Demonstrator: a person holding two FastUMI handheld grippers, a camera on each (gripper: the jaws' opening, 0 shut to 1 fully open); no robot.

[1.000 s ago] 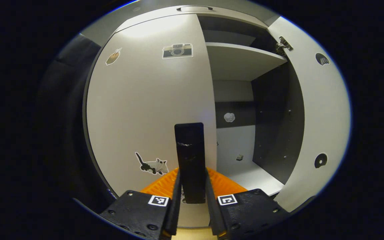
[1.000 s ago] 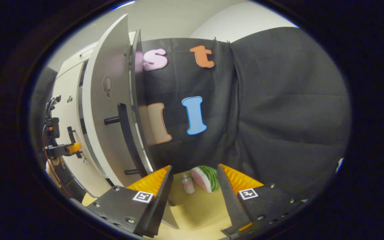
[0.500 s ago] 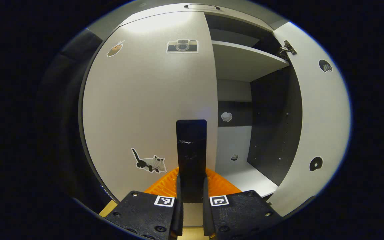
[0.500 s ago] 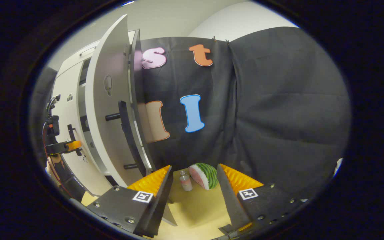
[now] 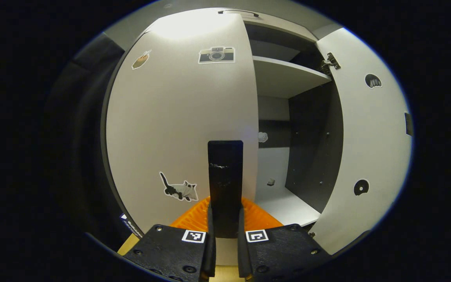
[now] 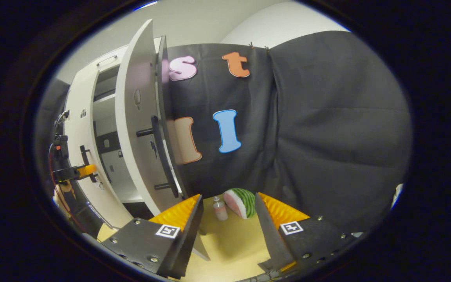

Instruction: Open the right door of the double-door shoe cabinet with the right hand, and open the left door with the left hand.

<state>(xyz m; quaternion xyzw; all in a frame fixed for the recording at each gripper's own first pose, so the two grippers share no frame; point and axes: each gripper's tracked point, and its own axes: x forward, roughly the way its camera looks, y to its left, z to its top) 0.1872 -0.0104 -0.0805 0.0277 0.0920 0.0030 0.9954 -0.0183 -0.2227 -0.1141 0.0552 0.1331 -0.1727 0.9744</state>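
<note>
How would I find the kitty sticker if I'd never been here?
Look at the white shoe cabinet and its left door, the one not swung wide. Near that door's bottom, beside the black handle, is the cat sticker. The other two stickers on this door sit near the top.

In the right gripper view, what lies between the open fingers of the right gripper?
Bare floor, and farther off a small bottle beside a watermelon slice; the right gripper holds nothing.

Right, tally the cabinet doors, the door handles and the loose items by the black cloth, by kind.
Cabinet doors: 2 (left door, right door)
Door handles: 2 (left handle, right handle)
Watermelon slices: 1
Small bottles: 1
Total: 6
</note>
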